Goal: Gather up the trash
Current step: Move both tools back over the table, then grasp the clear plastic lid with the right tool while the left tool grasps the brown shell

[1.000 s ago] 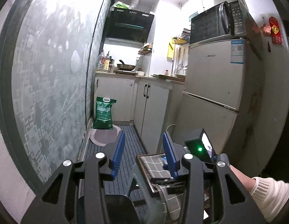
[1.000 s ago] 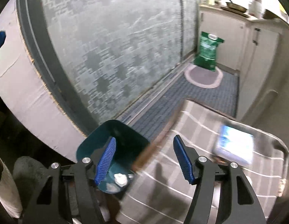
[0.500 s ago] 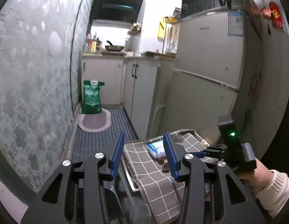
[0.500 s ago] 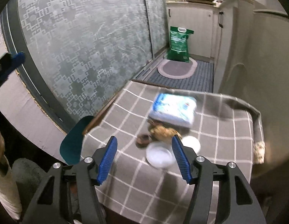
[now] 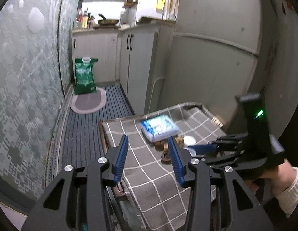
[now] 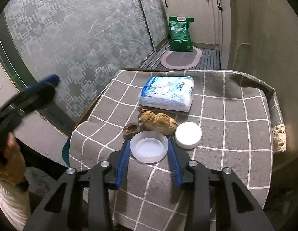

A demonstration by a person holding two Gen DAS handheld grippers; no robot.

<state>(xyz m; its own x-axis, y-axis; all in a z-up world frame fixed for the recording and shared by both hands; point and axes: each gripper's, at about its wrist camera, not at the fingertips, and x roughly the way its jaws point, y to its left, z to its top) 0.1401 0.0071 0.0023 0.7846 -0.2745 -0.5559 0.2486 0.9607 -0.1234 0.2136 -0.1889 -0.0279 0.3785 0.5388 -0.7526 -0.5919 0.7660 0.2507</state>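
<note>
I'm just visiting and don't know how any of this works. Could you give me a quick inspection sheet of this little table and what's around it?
Surface: small table under a grey checked cloth.
Job's things: clear shallow dish, white lid, brown peel scraps.
Clutter: blue tissue pack.
Grippers: right gripper closing, dish between its jaws; left gripper open, nothing between its jaws, above the table's near edge.
Cables: nothing seen.
Surroundings: patterned glass door, green bag, oval mat, cupboards, fridge.
</note>
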